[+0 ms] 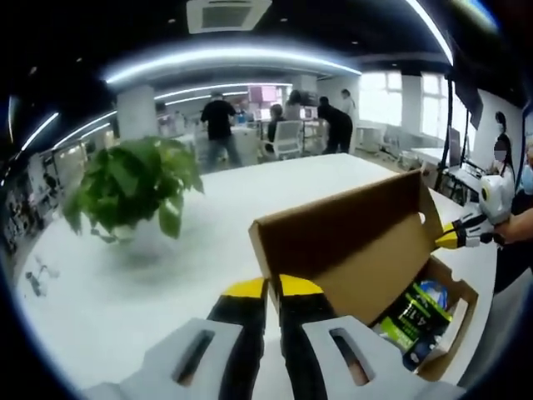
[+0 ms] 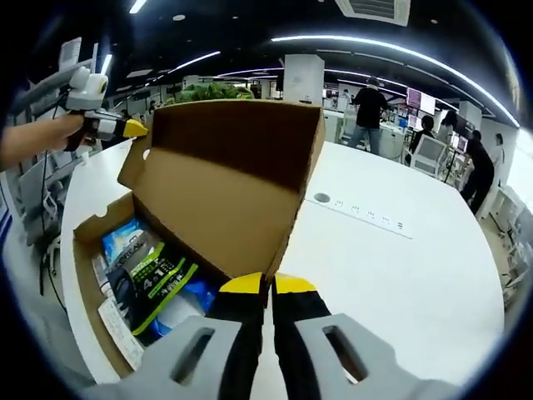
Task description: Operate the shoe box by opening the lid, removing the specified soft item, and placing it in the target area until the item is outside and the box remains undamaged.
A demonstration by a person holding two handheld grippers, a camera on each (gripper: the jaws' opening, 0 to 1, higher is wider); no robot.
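An open brown cardboard shoe box point(image 1: 450, 321) point(image 2: 87, 292) lies on the white table point(image 1: 166, 283) point(image 2: 400, 283). Its lid point(image 1: 350, 242) point(image 2: 225, 175) stands raised. Inside are a green-and-black soft packet point(image 1: 414, 317) point(image 2: 150, 279) and blue packets point(image 2: 125, 236). In the left gripper view my left gripper point(image 1: 273, 287) is shut, with the lid's lower corner between its yellow tips. My right gripper point(image 2: 268, 283) is likewise shut at the lid's other side edge. Each shows in the other's view: the right gripper point(image 1: 458, 236) and the left gripper point(image 2: 125, 127), both at the lid's corners.
A leafy plant point(image 1: 133, 187) in a white pot stands on the table beyond the box. A power strip point(image 2: 358, 212) is set into the tabletop. Several people, desks and chairs point(image 1: 286, 137) fill the office behind. A person's arm point(image 2: 33, 137) holds the left gripper.
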